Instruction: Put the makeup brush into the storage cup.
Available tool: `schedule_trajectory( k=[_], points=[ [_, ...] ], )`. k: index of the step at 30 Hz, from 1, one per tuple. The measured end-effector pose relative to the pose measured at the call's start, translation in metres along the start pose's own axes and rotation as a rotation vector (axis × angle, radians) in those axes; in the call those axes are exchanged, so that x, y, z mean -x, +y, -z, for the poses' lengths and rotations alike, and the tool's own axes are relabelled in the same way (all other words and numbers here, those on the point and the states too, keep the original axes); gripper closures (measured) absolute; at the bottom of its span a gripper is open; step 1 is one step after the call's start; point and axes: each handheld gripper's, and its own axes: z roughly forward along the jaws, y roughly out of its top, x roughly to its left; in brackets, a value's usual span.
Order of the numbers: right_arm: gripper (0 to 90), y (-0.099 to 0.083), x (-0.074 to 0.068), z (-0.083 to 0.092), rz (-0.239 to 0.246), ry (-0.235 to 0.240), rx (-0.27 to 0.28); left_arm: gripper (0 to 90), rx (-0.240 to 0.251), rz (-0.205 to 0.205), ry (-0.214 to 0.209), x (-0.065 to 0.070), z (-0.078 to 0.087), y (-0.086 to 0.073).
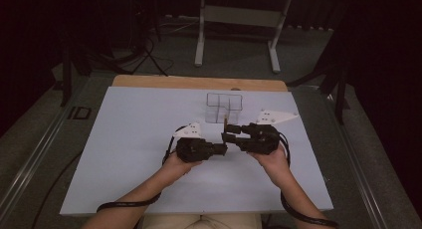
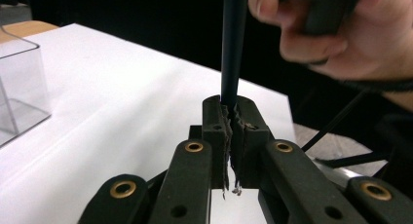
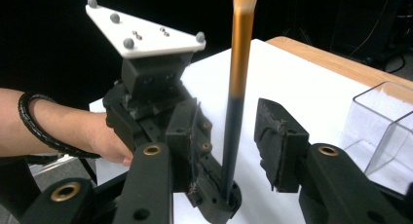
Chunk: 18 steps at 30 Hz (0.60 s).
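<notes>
The thing in hand is a thin rod (image 3: 233,131), dark along its lower length, orange above, with a pale blurred tip; it could be a pencil or a small brush, and the pictures don't settle which. It stands roughly upright above the middle of the table (image 1: 124,154), just in front of a clear divided box (image 1: 224,107). The left gripper (image 2: 233,118) has its jaws pinched tight on the dark lower end, as both gripper views show. The right gripper (image 3: 226,136) has its jaws spread apart on either side of the rod's dark part, touching nothing that can be seen. In the high view the two grippers meet nose to nose, each held in one of the person's hands. The rod looks light and stiff, so weight should be no trouble. Its round, narrow body looks likely to pivot or slip in a loose pinch, and the pale tip may be delicate. A sound hold for the right gripper would be square across the shaft, just above the left jaws, on the dark section and away from the tip. The worn, frayed pads (image 2: 229,151) of the left jaws suggest soft lining, which ought to help the grip.
</notes>
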Motion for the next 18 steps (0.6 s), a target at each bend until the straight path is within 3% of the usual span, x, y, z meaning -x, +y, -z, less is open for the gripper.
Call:
schedule_trajectory(
  k=[2, 5, 9, 18],
  points=[
    [53.0, 0.0047, -0.0007, 0.0007, 0.016, 0.014, 0.0, 86.8, -0.012, 0.002, -0.001, 0.0, -0.0004, -0.0027],
    [52.5, 0.0086, -0.0006, 0.0009, 0.015, 0.016, 0.006, 86.8, -0.025, -0.003, 0.0, 0.0003, -0.0012, -0.0059],
    [59.6, 0.0107, -0.0025, 0.0003, 0.034, -0.014, 0.012, 86.8, -0.039, -0.018, 0.0, 0.0015, -0.0029, -0.0077],
    [73.0, 0.0127, -0.0018, -0.0005, 0.019, -0.007, 0.004, 86.7, -0.045, -0.037, -0.005, 0.0027, -0.0034, -0.0112]
  ],
)
